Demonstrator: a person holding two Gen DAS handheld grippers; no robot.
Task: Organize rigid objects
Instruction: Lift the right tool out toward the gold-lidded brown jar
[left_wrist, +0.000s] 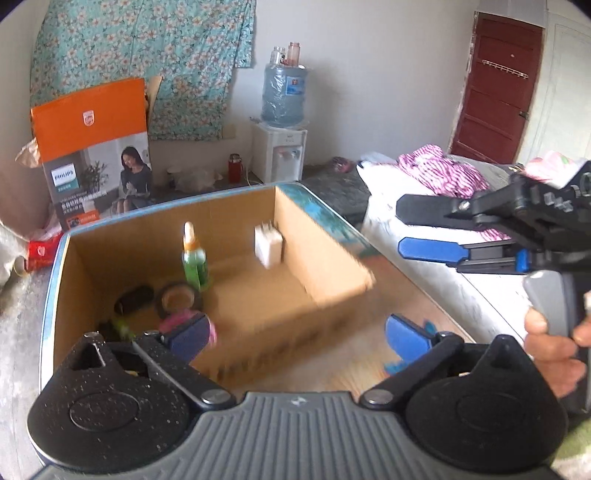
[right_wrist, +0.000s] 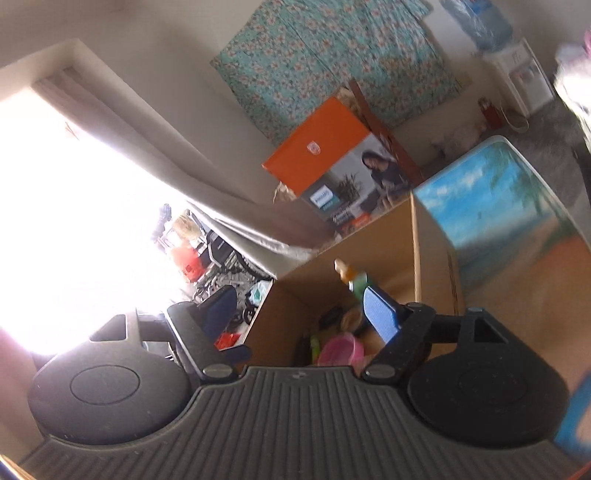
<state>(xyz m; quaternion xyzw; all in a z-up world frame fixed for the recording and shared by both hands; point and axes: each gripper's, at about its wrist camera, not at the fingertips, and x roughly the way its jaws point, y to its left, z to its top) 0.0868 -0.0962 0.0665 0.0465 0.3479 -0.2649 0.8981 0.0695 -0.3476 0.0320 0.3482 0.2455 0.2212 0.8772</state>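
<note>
Two grippers are up over an open cardboard box (left_wrist: 221, 236), and neither has anything between its blue pads. In the left wrist view the left gripper (left_wrist: 295, 332) has its jaws spread as wide as they appear to go, one pad at 9 o'clock over the box's near corner, the other at 3 o'clock over the tabletop; the gap between them is bare. The right gripper (left_wrist: 402, 229) enters that same view from 3 o'clock, turned on its side, one finger above the other, parted with nothing between them; a hand (left_wrist: 554, 343) grips its grey handle at 4 o'clock. Its own camera is rolled, and shows the right gripper (right_wrist: 295, 314) with pads well apart and bare.

Inside the box, a green bottle with an orange neck and pale cap (left_wrist: 194, 258) stands upright near the middle. A white blocky item (left_wrist: 267, 243), blurred, sits at 1 o'clock from it, close by the far right wall. At 7 o'clock from the bottle lie a dark round tin or jar (left_wrist: 177, 297), a black oval thing (left_wrist: 135, 299) and a pink object (left_wrist: 184, 323) half hidden by the left pad.

The box rests on a table (left_wrist: 424, 295) printed with a beach scene. Beyond it at 11 o'clock stands an orange Philips carton (left_wrist: 92, 147); at 12 o'clock, a water dispenser (left_wrist: 282, 147).
</note>
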